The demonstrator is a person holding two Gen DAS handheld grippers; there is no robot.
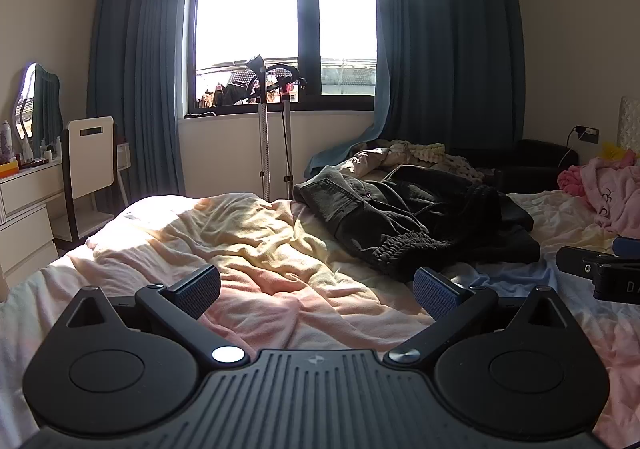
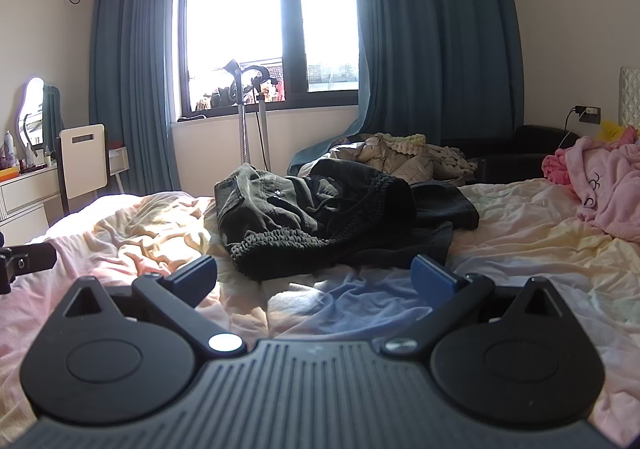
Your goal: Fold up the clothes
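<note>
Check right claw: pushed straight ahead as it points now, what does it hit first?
Probably the crumpled dark grey-black clothes pile on the bed; the open right claw has only rumpled pastel bedsheet before it. Depth unclear.

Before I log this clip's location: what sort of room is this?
A bedroom, most likely in a home. A bed with rumpled sheets holds a heap of dark clothes, blue curtains frame the window, and a mirror stands over a dresser.

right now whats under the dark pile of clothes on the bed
The dark clothes lie heaped on the rumpled pastel bedsheet, which shows all around them. Whatever lies beneath the heap is covered.
</note>
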